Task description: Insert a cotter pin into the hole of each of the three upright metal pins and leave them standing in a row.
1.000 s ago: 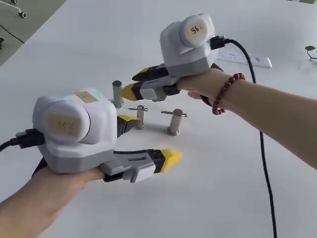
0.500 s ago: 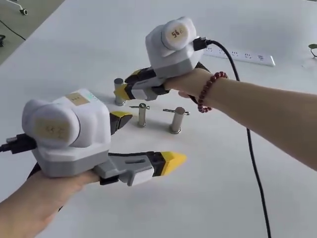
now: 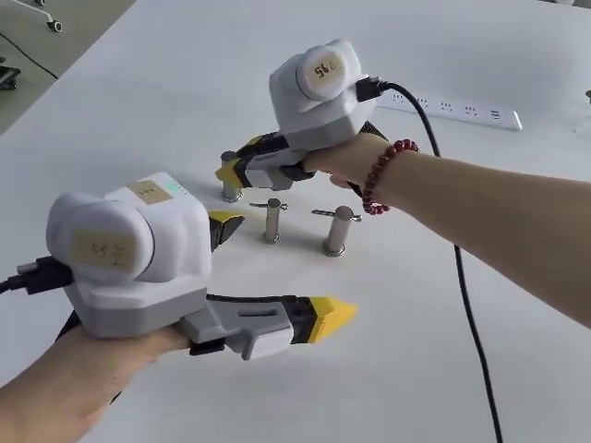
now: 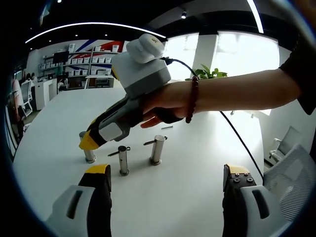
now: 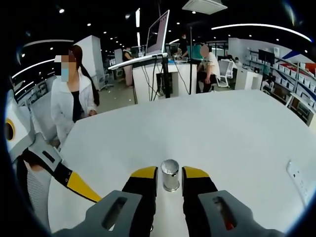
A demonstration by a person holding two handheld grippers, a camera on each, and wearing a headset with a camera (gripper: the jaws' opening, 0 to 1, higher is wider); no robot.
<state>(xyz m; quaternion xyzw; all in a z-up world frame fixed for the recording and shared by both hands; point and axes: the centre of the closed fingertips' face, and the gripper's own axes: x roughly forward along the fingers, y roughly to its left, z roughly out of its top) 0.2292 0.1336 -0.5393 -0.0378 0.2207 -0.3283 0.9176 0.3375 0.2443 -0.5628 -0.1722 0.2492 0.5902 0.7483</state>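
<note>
Head view: my left gripper (image 3: 282, 268) hangs above the desk (image 3: 416, 351), fingers (image 3: 328, 314) spread wide, released. The middle pin (image 3: 271, 221) and right-hand pin (image 3: 339, 231) stand upright, each carrying a cotter pin (image 3: 261, 204).

Left gripper view: the same wide gap faces the row.

Right gripper view: my right gripper (image 5: 170, 173) straddles the left-end pin (image 5: 170, 180), fingers narrowly apart, unclenched.

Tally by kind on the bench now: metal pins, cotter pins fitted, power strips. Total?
Metal pins: 3
Cotter pins fitted: 2
Power strips: 1
Total: 6
</note>
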